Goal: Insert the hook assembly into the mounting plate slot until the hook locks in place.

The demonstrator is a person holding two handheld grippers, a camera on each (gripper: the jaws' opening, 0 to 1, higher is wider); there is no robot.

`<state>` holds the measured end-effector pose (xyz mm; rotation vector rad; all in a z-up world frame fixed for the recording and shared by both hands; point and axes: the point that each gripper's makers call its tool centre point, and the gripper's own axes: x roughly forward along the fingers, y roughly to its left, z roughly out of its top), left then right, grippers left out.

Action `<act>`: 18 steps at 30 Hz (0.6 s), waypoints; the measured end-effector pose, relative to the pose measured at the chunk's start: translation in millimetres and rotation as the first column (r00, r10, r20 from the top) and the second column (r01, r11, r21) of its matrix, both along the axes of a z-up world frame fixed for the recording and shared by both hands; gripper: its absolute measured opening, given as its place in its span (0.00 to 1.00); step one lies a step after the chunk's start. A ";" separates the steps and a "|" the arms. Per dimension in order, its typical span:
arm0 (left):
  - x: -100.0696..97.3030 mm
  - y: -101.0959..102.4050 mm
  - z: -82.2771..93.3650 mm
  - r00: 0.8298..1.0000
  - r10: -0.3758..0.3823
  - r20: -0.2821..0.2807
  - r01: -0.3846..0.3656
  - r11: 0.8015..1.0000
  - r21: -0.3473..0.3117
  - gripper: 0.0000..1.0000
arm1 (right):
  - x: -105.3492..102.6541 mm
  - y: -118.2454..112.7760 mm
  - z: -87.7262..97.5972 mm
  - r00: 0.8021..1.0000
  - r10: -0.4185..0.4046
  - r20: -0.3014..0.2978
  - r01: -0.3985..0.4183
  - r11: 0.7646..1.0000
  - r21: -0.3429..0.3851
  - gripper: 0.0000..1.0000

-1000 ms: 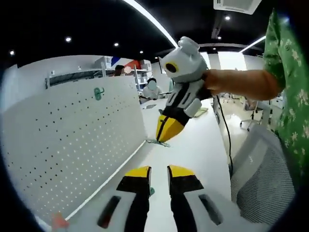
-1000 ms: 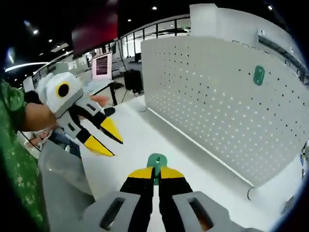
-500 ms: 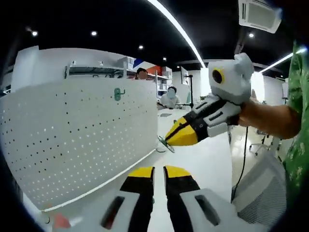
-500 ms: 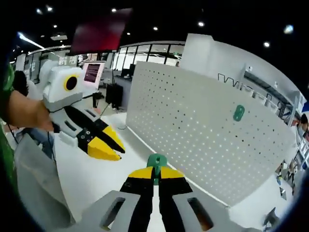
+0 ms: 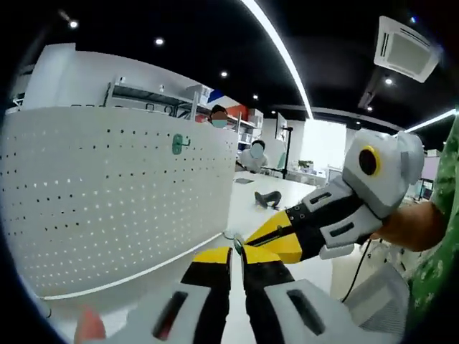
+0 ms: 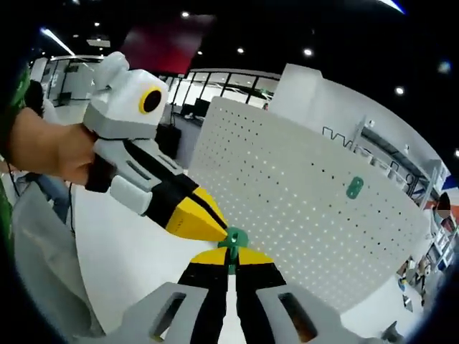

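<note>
Right tool (image 6: 231,259): jaws closed on a small green hook assembly (image 6: 232,240), held raised off the white bench (image 6: 129,251), apparently ready for carrying to the board. Left tool (image 6: 208,223): jaws nearly together, tips meeting the hook as if to steady or re-grip it. Beyond: upright white perforated mounting plate (image 6: 301,208), a second green hook (image 6: 354,188) already seated high on it.
</note>
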<state>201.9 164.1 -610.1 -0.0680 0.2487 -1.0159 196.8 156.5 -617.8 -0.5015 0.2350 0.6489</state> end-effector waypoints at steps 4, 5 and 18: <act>0.8 0.4 1.2 1.000 0.006 -0.014 -0.006 1.000 -0.017 0.04 | -0.5 0.3 2.1 1.000 -0.004 0.017 0.004 1.000 0.000 0.01; 0.6 0.4 1.8 1.000 0.004 -0.011 -0.004 1.000 -0.019 0.04 | 0.3 -0.3 3.5 1.000 -0.009 0.026 0.009 1.000 0.002 0.01; -2.9 -4.1 13.9 1.000 -0.001 0.009 0.002 0.997 -0.078 0.02 | 4.5 -7.4 13.8 0.997 -0.067 0.034 0.064 0.995 0.082 0.01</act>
